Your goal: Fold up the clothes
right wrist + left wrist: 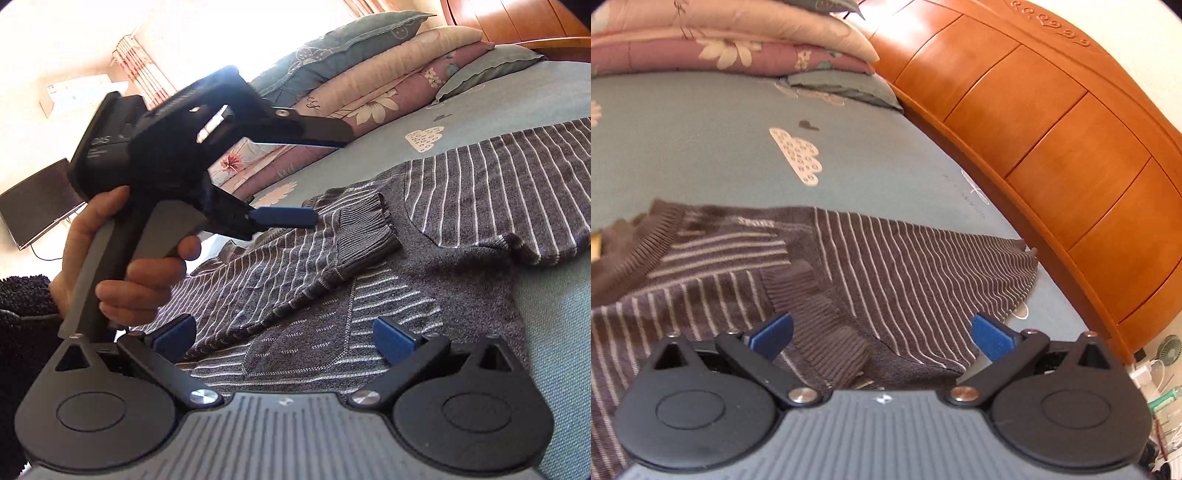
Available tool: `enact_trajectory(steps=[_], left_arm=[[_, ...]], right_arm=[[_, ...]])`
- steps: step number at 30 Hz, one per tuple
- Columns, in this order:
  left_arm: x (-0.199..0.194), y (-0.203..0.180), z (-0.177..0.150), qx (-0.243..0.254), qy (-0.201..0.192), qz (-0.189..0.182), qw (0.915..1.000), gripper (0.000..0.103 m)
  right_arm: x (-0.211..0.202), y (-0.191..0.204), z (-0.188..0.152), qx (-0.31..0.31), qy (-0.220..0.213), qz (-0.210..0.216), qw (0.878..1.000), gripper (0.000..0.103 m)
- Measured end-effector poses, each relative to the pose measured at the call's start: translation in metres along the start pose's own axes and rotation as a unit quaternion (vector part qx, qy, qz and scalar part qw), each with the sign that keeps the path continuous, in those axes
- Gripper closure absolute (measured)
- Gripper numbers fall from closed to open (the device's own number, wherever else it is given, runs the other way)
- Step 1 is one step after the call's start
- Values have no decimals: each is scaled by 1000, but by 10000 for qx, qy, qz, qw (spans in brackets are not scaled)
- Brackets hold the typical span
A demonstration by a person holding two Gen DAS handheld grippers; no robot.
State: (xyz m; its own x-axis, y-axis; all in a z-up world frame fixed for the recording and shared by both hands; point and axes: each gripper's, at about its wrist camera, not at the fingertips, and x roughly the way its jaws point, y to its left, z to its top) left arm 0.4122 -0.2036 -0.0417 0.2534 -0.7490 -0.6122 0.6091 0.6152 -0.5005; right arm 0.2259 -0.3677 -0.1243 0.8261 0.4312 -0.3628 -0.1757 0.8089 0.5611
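One garment: striped knit sweater [886, 266], grey-brown with pale stripes, lies on the blue-grey bedspread [701, 147], one sleeve folded across the body so its ribbed cuff [369, 229] rests on the chest.

Handling: soft, limp, probably moderately heavy for its bulk; knit drags and stretches rather than slides. Best holds are the ribbed cuff, ribbed collar [639, 251] and hem corner [1027, 258], where the cloth is doubled and firm.

Grippers: left gripper [882, 332] spread wide, holding nothing, just above the cuff. Right gripper [284, 336] likewise spread and bare, over the chest panel. The hand [122, 266] grips the left tool's handle.

Edges and room: wooden headboard [1052, 129] close on the right, nearly touching the hem; folded quilts [720, 40] far; bare bedspread between.
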Motion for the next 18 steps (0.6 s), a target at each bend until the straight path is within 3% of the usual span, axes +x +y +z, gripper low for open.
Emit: enact_trajectory(steps=[6,12,17,18], left_arm=[[-34,32,-31,-540,-169,445,9974,1],[-16,53,-49,-900,-45,567,9943,1],[-13,36,-48,-721,-63,33,9974,1],[-15,35,-51,-708,-63,91,9974,1]], right_arm=[[0,-1,0,23,-4,22,10000,0],[2,-2,0,14,0,21,10000,0],[2,-2,0,18,2,32,10000,0],[2,-2,0,20,1,34,10000,0]])
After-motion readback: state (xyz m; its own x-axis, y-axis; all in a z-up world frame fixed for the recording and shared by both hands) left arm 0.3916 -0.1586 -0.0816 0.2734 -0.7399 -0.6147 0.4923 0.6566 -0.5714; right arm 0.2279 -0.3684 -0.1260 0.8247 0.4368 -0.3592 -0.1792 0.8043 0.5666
